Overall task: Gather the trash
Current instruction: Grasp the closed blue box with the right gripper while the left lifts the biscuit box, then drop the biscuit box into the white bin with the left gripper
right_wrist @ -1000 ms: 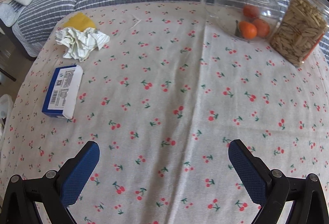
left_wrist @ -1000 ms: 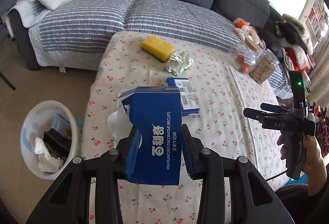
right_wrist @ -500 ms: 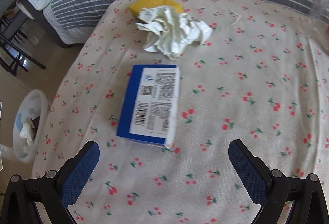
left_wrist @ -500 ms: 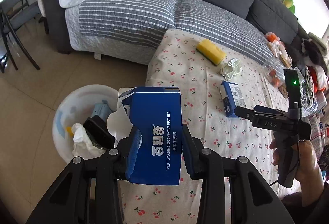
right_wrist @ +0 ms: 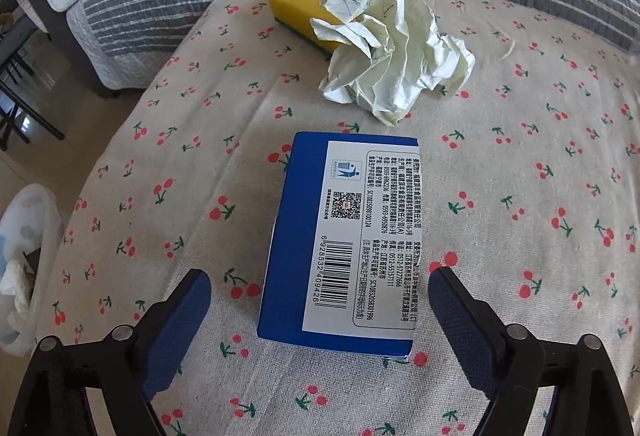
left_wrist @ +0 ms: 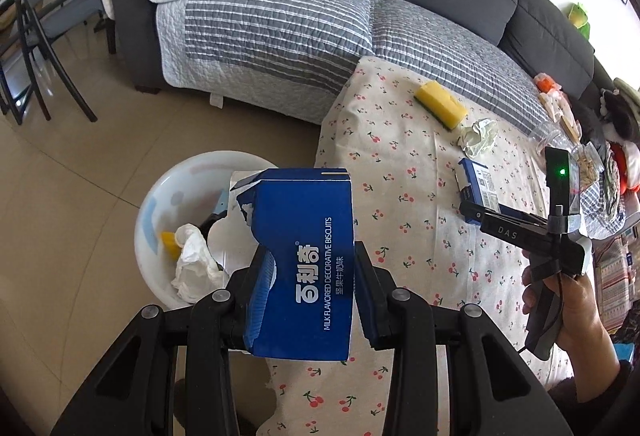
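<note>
Judging by what lies where, the collecting is partway done. The round white plastic waste bin (left_wrist: pixel 160 212), standing on the tiled floor just beside the cherry-print cloth-covered surface (left_wrist: pixel 400 236), already holds a wad of white tissue (left_wrist: pixel 192 268) and some dark and yellow scraps.

On its way there is the torn-open blue cardboard biscuit box (left_wrist: pixel 308 264), clamped between the pads of the left tongs (left_wrist: pixel 310 290), which are closed on its two sides. It is held up in the air at the corner of the surface, its ragged white-edged top toward the bin, not yet released.

Left on the surface are a second flat blue cardboard box with a white barcode label (right_wrist: pixel 344 240), lying label up, and beyond it a crumpled ball of white paper (right_wrist: pixel 388 48), which rests against a yellow sponge block (right_wrist: pixel 300 4). Whether the sponge counts as trash I cannot tell.

The right tongs (right_wrist: pixel 320 312) stand wide open, empty, one pad on either side of the near end of the labelled box without touching it; a grasp looks to be the next step. That box appears intact, square-edged and stiff enough to take a squeeze across its width.
</note>
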{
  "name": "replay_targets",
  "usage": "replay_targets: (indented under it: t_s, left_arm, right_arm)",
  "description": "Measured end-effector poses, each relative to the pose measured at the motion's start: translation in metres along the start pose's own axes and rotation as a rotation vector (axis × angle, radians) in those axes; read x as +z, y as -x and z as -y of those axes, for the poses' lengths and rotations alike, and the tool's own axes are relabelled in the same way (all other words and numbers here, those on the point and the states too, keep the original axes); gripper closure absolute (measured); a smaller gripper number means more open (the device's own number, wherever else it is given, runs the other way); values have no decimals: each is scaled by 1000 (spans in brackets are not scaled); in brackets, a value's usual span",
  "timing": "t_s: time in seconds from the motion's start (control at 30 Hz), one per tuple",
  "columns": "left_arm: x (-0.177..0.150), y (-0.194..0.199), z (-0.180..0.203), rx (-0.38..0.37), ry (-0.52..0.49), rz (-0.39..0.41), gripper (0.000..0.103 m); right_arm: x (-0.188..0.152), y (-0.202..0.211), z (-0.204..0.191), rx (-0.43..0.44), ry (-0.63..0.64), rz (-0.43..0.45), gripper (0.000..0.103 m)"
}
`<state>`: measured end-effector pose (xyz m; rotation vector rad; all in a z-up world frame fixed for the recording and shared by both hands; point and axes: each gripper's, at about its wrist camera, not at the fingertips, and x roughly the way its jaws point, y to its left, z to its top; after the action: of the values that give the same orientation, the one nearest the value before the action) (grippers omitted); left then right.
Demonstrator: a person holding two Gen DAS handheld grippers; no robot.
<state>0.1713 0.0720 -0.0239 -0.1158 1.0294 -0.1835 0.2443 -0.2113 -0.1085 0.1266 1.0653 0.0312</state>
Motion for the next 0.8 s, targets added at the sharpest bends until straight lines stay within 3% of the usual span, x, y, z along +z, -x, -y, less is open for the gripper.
replay_targets:
  t_s: [0.13, 0.8]
  left_arm:
    - [-1, -1, 0, 11, -3, 0, 62]
    - [11, -14, -26, 151, 19, 70, 62]
  right_arm:
    - [-1, 4, 1, 8, 3, 3, 42]
    - [-19, 83, -7, 123, 78, 45, 42]
